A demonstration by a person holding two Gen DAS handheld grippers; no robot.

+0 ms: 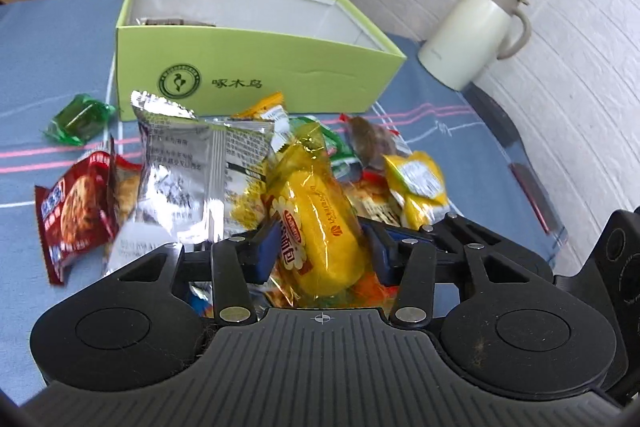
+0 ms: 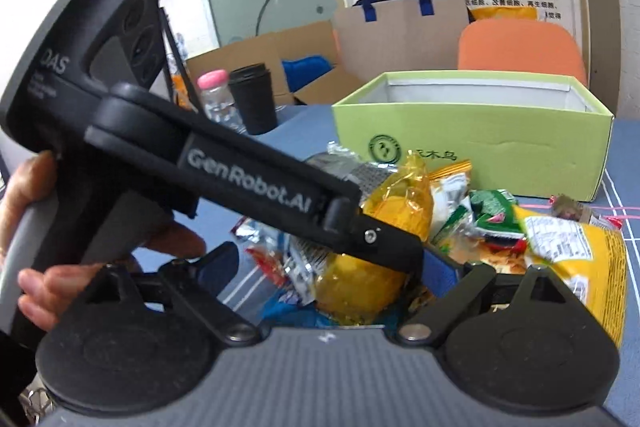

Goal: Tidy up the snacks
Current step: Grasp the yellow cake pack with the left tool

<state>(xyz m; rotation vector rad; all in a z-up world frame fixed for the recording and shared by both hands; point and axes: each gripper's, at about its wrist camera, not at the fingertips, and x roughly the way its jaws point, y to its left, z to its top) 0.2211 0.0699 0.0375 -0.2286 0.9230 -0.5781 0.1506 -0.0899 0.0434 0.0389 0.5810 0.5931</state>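
- Now the left claw (image 1: 320, 247) is clamped across the middle of a yellow bread packet (image 1: 316, 223), its blue pads (image 1: 269, 251) pressing either side, a mid-body grip that keeps the crinkly wrapper from slipping.
- The packet stands tilted over the snack pile (image 1: 224, 163) on the bench (image 1: 48, 39), just in front of the green box (image 1: 256, 67).
- The box sits open-topped right behind the heap, seemingly the drop spot.
- The right claw (image 2: 344, 267) hangs with its fingers spread apart and holding nothing, low over the same pile, likely waiting its turn.
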